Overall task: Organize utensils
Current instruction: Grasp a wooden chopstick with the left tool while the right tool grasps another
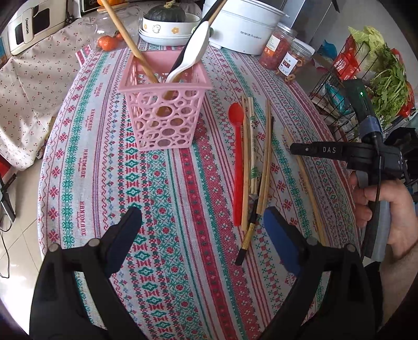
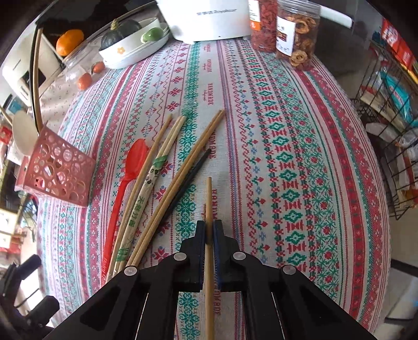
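A pink plastic basket (image 1: 164,115) stands on the patterned tablecloth (image 1: 167,209) and holds a white spoon (image 1: 194,49) and chopsticks. It also shows in the right wrist view (image 2: 56,174). To its right lie a red spoon (image 1: 237,157), several bamboo chopsticks (image 1: 265,162) and a black chopstick (image 1: 248,230). My left gripper (image 1: 202,235) is open and empty above the cloth, left of that pile. My right gripper (image 2: 209,230) is shut on a single bamboo chopstick (image 2: 208,198), low over the cloth right of the pile (image 2: 156,188). It shows in the left wrist view (image 1: 295,149).
A bowl with a green squash (image 1: 167,23), a white cooker (image 1: 243,28) and two snack jars (image 1: 287,55) stand at the back. Small oranges (image 1: 108,41) lie beside the bowl. A wire rack with greens (image 1: 365,86) stands off the table's right edge.
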Available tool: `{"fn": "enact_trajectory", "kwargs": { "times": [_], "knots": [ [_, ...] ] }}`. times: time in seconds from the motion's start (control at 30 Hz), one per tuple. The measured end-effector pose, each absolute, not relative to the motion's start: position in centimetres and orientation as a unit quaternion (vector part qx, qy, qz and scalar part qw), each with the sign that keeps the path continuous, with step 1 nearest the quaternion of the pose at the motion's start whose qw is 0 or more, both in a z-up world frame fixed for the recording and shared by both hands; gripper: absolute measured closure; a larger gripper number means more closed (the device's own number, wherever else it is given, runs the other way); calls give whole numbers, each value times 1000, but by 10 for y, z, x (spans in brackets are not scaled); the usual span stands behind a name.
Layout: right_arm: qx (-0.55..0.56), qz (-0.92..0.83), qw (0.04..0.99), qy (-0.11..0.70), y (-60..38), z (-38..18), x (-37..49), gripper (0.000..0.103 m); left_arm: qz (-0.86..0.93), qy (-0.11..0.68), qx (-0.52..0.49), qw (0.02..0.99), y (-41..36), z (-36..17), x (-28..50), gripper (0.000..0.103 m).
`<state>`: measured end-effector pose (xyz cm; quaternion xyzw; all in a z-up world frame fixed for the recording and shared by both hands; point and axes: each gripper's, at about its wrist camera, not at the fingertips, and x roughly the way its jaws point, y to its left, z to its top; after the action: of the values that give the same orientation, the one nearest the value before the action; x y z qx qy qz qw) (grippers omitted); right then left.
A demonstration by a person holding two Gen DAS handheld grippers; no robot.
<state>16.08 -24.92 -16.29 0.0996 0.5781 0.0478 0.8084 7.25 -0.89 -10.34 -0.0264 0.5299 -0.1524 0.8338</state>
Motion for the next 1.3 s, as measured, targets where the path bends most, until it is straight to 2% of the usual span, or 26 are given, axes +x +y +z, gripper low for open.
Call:
{"fn": "enact_trajectory", "kwargs": {
  "times": [0.2,0.5,0.57,0.83,1.3],
  "knots": [
    [128,47,819,557,-272,-145,148,97,-181,524,-19,832,-28,-97,70,16],
    [157,56,830,532,-307,-118,133,97,-205,523,28,826,-81,-103,92,49],
    [153,58,831,532,-308,-120,135,97,-205,531,31,822,-96,-106,105,61],
    [162,71,823,540,-328,-124,138,97,-177,534,28,826,-146,-112,171,80],
    [188,84,810,550,-339,-133,152,97,-124,567,26,814,-190,-145,230,84]
  ]
}}
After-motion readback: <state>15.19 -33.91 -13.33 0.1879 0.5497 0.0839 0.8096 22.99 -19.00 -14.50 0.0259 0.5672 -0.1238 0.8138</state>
